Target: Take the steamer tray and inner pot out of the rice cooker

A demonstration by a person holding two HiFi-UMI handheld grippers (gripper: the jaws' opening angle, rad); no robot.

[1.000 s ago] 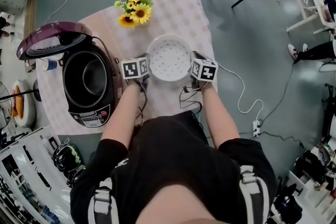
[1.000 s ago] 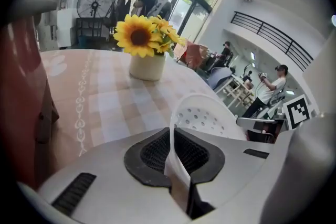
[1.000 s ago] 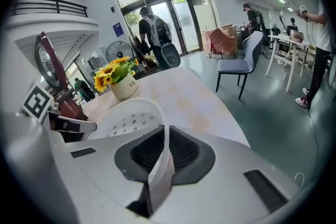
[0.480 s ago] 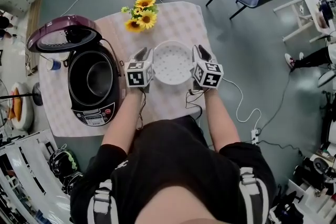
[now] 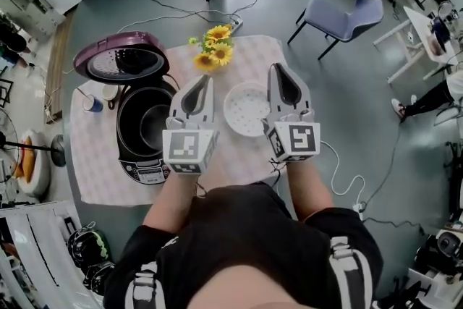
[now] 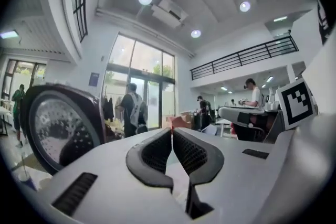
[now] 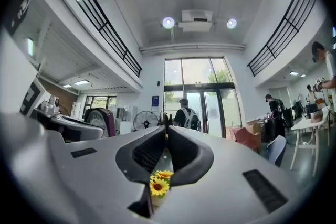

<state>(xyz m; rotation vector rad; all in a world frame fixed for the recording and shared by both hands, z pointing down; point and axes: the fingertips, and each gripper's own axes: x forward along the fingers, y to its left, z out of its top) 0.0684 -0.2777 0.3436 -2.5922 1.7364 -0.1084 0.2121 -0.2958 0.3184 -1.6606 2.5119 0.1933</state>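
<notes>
Left fingers: in the left gripper view we see the left gripper [image 6: 171, 132] with its dark pads [image 6: 153, 155] meeting at the tips. They have just drawn together and nothing lies between them.
Right fingers: the right gripper [image 7: 167, 129] reads the same to us, its tips touching after just closing, with nothing held. The sunflowers [image 7: 159, 184] show only far behind, through the gap lower down.
Gripper pose: from the head view we find both held up off the tabletop [image 5: 249, 155], side by side and apart. They point away from the person, each with its marker cube [image 5: 189, 148] nearest the body.
Steamer tray: the white, perforated steamer tray [image 5: 246, 111] sits on the checked cloth [image 5: 105, 170]. It is right of the tabletop's middle, nearer the right edge. We see it between the two grippers, and neither touches it.
Inner pot: the dark inner pot [image 5: 148, 125] is seated in the rice cooker [image 5: 141, 163].
Rice cooker: it stands on the left half of the tabletop with its control panel toward the near edge. The purple lid [image 5: 119, 58] is swung up toward the far-left corner. The left gripper hides part of its right side from us.
Sunflowers: at the middle of the far edge.
Cup: a small cup [image 5: 92, 103] stands by the left edge, just beside the lid.
Surroundings: a grey floor [image 5: 362, 98] with loose cables [image 5: 340, 155], and a blue chair [image 5: 343, 11] beyond the far-right corner.
</notes>
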